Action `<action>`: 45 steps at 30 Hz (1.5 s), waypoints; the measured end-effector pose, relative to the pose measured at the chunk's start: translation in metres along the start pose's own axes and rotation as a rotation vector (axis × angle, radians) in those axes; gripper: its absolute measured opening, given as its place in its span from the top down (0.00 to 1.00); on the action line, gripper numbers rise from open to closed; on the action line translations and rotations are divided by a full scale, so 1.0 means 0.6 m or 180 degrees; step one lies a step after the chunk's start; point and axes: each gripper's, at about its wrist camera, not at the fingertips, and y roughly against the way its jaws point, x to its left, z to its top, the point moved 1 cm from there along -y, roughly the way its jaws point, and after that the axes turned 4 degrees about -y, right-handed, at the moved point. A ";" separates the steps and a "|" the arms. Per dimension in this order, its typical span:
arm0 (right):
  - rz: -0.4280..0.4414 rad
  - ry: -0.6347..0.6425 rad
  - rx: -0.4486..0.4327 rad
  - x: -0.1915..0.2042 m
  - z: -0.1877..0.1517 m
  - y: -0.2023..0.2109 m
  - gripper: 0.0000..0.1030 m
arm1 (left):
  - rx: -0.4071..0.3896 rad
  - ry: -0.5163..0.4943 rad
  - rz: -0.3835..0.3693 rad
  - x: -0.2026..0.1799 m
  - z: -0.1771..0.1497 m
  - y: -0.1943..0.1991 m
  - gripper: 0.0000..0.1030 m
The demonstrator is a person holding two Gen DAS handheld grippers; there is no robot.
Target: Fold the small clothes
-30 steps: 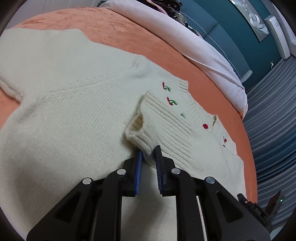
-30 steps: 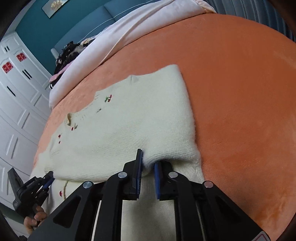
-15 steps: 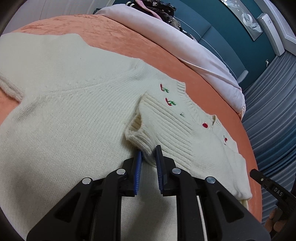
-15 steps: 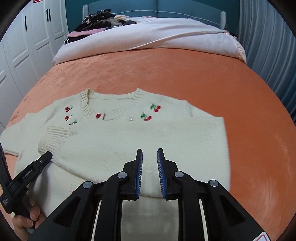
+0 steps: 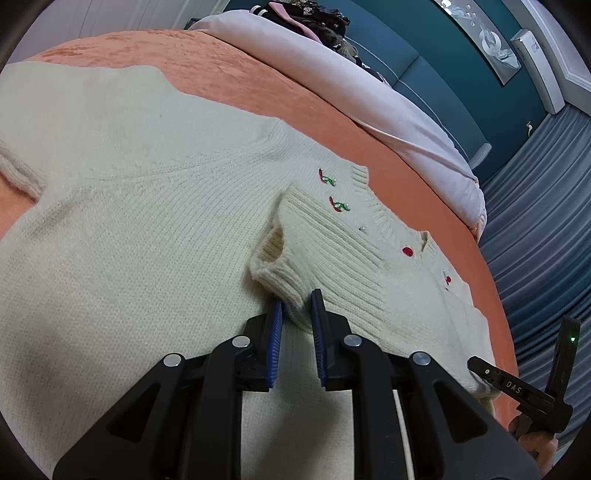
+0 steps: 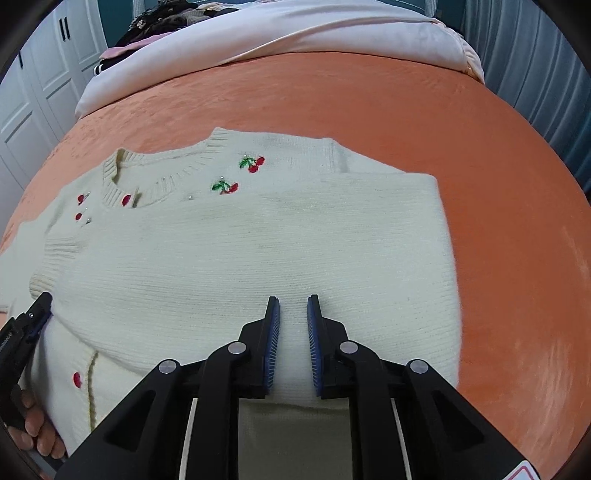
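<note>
A cream knit cardigan [image 6: 236, 254] with red cherry embroidery and red buttons lies flat on the orange bedspread [image 6: 480, 155], both sleeves folded across its front. My left gripper [image 5: 296, 300] is shut on the ribbed cuff of a folded sleeve [image 5: 291, 280] lying on the cardigan [image 5: 129, 206]. My right gripper [image 6: 293, 301] hovers over the cardigan's right half, its jaws slightly apart and holding nothing. The left gripper [image 6: 35, 312] also shows at the left edge of the right wrist view; the right gripper [image 5: 491, 373] shows at the lower right of the left wrist view.
A pale pink duvet [image 6: 295, 29] lies bunched along the far end of the bed, with a pile of dark clothes [image 6: 166, 14] behind it. White wardrobe doors [image 6: 33, 85] stand to the left, grey curtains [image 5: 546, 221] to the right.
My right gripper let go of the cardigan's folded sleeve edge and pulled back, turning to face the neckline. My left gripper stayed shut on the sleeve cuff, hardly moving.
</note>
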 end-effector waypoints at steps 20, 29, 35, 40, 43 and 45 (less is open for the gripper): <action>0.0315 0.0029 0.0131 0.027 -0.210 0.137 0.76 | -0.0639 0.1806 0.1335 0.439 0.186 0.258 0.19; 0.0473 -0.0056 0.0259 0.065 -0.252 0.177 0.70 | -0.0882 0.1811 0.1127 0.426 0.284 0.268 0.93; 0.0581 -0.0149 0.0069 0.072 -0.229 0.196 0.68 | -0.0856 0.0035 0.0284 0.054 0.293 0.255 0.92; 0.0589 -0.0326 0.0032 0.045 -0.223 0.190 0.68 | 0.0053 -0.0373 -0.0121 -0.106 0.117 0.125 0.57; 0.0520 -0.0366 0.0031 0.020 -0.217 0.184 0.68 | 0.0397 -0.0195 0.0096 -0.089 0.023 0.075 0.49; 0.0506 -0.0357 -0.0029 0.007 -0.203 0.189 0.65 | 0.0418 0.0064 0.0088 -0.055 0.001 0.081 0.42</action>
